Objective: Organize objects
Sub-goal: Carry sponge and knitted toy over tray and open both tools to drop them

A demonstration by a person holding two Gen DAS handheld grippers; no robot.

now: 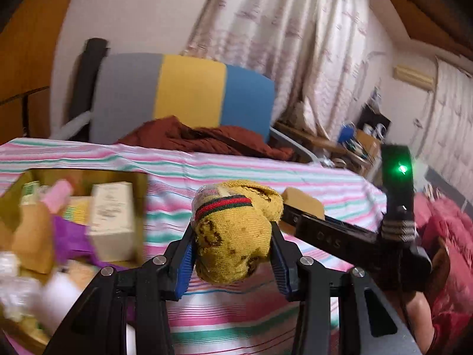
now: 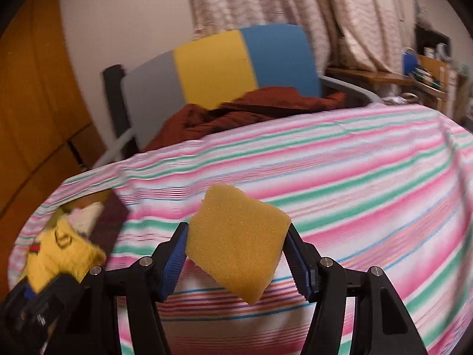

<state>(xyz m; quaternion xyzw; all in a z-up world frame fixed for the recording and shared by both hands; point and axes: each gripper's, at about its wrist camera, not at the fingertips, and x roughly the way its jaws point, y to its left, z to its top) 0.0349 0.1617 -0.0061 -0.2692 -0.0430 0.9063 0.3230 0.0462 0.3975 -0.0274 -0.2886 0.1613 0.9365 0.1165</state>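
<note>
Pinched between the jaws of the left gripper (image 1: 233, 254), a yellow sock bundle (image 1: 233, 230) is held up over the striped desk (image 1: 266, 174). A yellow sponge (image 2: 238, 244) is squeezed by its corners in the right gripper (image 2: 236, 254), also in the air. Both are kept lifted, probably to be carried to the box (image 1: 74, 216) of small things nearby.

Knitted sock (image 1: 233, 233); porous foam sponge (image 2: 236, 244); cloth tablecloth (image 2: 354, 162).

Right gripper (image 2: 236, 254) clamps yellow sponge (image 2: 238, 244) above striped tablecloth (image 2: 354, 171); left gripper (image 2: 63, 261) at lower left holds yellow sock bundle (image 2: 63, 250).
</note>
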